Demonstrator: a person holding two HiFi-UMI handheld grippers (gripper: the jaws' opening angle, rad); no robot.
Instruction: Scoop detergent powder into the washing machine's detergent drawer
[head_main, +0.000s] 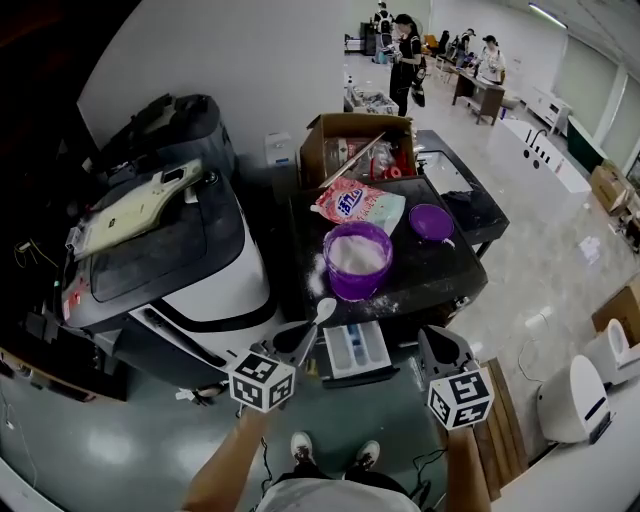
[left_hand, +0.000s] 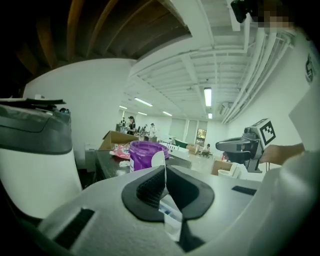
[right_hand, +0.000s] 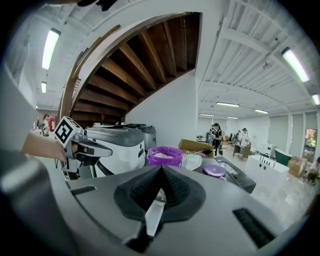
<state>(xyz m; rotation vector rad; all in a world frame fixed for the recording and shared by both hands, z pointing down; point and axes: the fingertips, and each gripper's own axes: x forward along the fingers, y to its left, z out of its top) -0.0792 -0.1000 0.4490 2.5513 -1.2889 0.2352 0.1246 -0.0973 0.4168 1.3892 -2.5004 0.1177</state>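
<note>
Two grippers hover by the open drawer (head_main: 357, 351). My left gripper (head_main: 303, 347) is clamped on the spoon (head_main: 325, 309), bowl beside the drawer's left edge. My right gripper (head_main: 441, 350) is closed and empty. The powder tub (head_main: 357, 262) stands just behind.

Open drawer (head_main: 357, 350) juts from the dark worktop's (head_main: 445, 272) front edge, reachable from above. A purple tub (head_main: 357, 260) stands close at its 12 o'clock. A bulky grey-and-white machine (head_main: 190, 265) blocks 9 o'clock. Bare floor (head_main: 545, 275) lies toward 3 o'clock.

Black top (head_main: 447, 268) bears purple tub (head_main: 357, 260), bag (head_main: 358, 206), lid (head_main: 431, 221)
</note>
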